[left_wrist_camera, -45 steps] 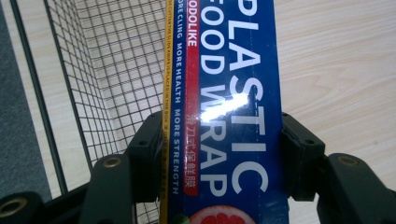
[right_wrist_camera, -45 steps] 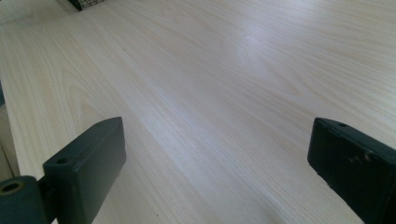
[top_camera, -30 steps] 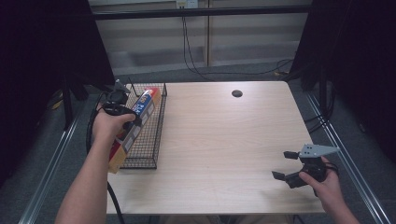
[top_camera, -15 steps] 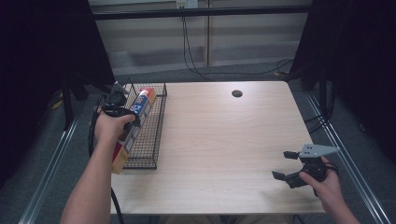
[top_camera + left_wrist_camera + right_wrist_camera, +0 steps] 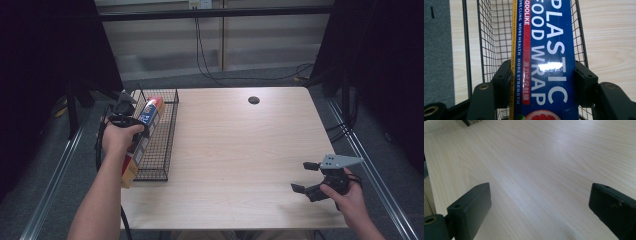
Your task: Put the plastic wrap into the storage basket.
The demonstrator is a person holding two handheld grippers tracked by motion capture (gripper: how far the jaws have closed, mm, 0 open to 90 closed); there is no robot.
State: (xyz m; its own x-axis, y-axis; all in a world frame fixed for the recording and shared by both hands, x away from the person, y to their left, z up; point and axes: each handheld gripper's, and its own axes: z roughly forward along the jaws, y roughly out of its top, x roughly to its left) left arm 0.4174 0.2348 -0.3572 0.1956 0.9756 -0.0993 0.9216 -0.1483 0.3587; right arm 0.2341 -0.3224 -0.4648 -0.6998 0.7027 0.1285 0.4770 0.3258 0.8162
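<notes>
Fingers (image 5: 506, 77) clamp wrap box (image 5: 546, 60) over wire basket (image 5: 491, 37).

Wire basket (image 5: 159, 145): on the table (image 5: 240, 150), at its left edge, running front to back.
Plastic wrap box (image 5: 145, 125): lengthwise over the basket's left side, far end inside, near end past the front rim.
Left gripper (image 5: 131, 120): clamped across the box (image 5: 546, 62), mid-length.
Right gripper (image 5: 306, 176): near the front right corner, well apart from the basket.
Round hole (image 5: 253, 100): far side, right of centre.
</notes>
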